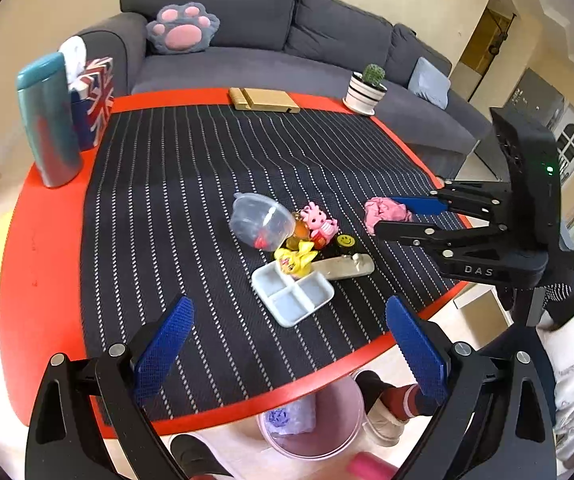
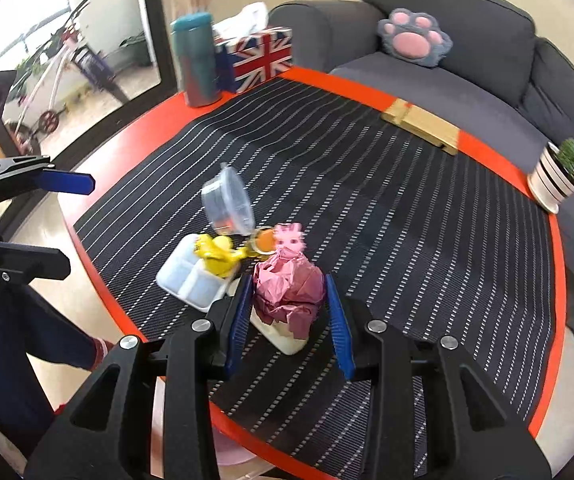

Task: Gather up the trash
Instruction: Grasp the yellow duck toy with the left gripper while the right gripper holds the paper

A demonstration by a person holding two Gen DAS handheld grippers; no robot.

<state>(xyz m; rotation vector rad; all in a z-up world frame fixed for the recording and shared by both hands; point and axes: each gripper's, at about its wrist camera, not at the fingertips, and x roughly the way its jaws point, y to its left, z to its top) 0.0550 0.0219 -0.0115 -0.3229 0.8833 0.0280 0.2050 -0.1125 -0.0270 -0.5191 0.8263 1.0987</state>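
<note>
A crumpled pink paper ball [image 2: 289, 292] sits between the blue pads of my right gripper [image 2: 289, 285], which is shut on it just above the striped mat. In the left wrist view the same paper ball [image 1: 385, 210] shows in the right gripper [image 1: 387, 216] at the table's right edge. My left gripper [image 1: 291, 320] stands open and holds nothing, over the near edge of the red table [image 1: 39, 240]. A pale pink bin [image 1: 319, 436] stands on the floor under that edge, with a bluish wrapper inside. The left gripper [image 2: 63, 224] also shows at the left of the right wrist view.
Mid-table lie a tipped clear plastic tub [image 1: 259, 220], a pink toy [image 1: 319, 222], a yellow toy [image 1: 295, 258], a smiley badge [image 1: 345, 241] and a white divided tray [image 1: 293, 292]. A teal bottle [image 1: 47, 120], flag tissue box [image 1: 95, 100], wooden stand [image 1: 263, 100] and cactus pot [image 1: 367, 92] line the far edge.
</note>
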